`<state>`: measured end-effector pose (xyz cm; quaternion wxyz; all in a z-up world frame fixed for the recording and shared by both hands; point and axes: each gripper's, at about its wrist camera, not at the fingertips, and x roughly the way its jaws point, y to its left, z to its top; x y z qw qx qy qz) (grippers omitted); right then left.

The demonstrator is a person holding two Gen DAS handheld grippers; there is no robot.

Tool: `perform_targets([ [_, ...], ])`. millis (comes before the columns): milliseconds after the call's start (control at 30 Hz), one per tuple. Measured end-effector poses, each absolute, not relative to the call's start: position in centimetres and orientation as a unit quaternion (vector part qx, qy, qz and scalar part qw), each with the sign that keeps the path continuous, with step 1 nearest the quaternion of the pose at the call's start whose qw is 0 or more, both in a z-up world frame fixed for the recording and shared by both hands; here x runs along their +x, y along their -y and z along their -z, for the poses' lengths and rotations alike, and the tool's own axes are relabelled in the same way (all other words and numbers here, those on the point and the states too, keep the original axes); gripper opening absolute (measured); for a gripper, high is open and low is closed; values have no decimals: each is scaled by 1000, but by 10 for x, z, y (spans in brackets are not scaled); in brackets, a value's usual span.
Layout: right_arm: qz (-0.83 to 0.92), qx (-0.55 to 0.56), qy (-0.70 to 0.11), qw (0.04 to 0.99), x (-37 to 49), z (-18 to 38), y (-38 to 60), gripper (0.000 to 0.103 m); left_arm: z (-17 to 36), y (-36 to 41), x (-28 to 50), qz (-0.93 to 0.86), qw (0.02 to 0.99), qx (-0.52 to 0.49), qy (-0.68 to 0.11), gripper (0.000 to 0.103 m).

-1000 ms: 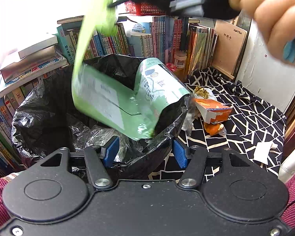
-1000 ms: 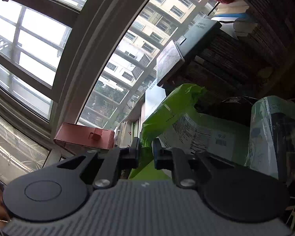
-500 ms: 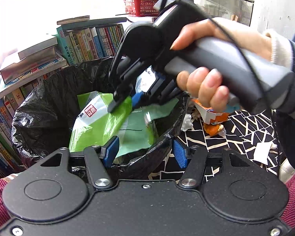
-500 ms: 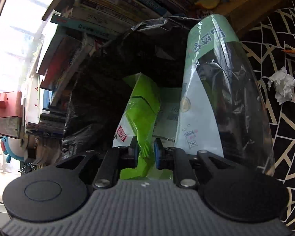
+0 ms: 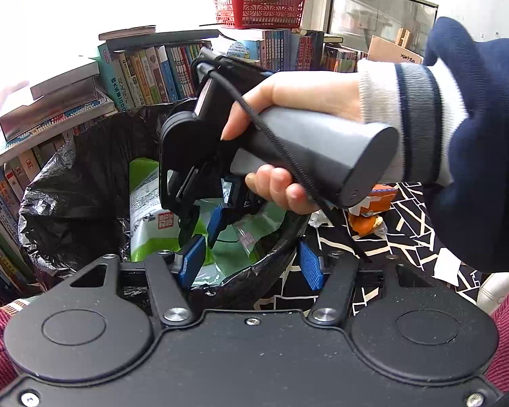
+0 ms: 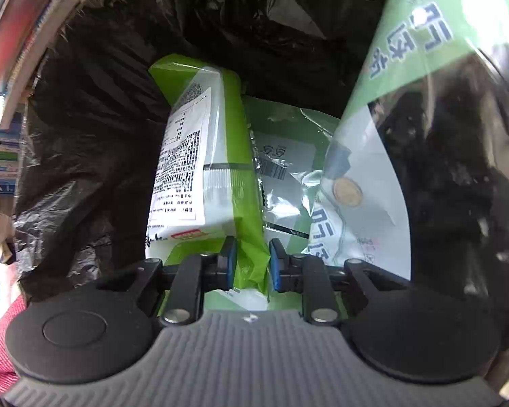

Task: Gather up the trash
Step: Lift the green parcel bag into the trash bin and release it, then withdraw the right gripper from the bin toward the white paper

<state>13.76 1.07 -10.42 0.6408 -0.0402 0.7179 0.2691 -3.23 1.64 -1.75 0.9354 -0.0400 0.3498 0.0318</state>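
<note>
Bin: one trash bin (image 5: 85, 183), lined with a black bag, stands in front of rows of books (image 5: 146, 71).
Left tool (image 5: 251, 261): its two blue pads straddle the bin's near rim, one inside and one outside; whether they press on the rim cannot be told.
Right tool (image 6: 251, 264): points steeply down into the bin, gripped by one hand (image 5: 288, 101) in a navy sleeve with a pale cuff; its jaws are opening, and the top edge of the green packet runs between the pads with a gap showing on the right side.
Green packet (image 6: 200, 169): one, bright green with a white printed label, upright inside the bin against the black liner.
Other wrappers in the bin: two counted, a pale green flat one (image 6: 288, 156) behind the packet and a large clear-and-green bag (image 6: 407, 78) on the right.
Trash outside the bin: one orange carton (image 5: 380, 200) and one scrap of white paper (image 5: 448, 264) on the black-and-white patterned cloth (image 5: 414, 234).
Basket: one red basket (image 5: 258, 10) on top of the books.
</note>
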Motion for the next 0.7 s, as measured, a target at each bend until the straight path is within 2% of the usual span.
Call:
perform_targets([
  [167,-257,-60,-734,626,138,116,-23,38,17,-19,-32,-29,936,-43,-349,57],
  [200,-258,-65,-735,623,137,116,-25,46,17,-19,-32,-29,936,-43,-349,57],
  [700,-268,-64,-738,616,136,109,-44,68,17,-21,-32,-27,936,-46,-349,57],
])
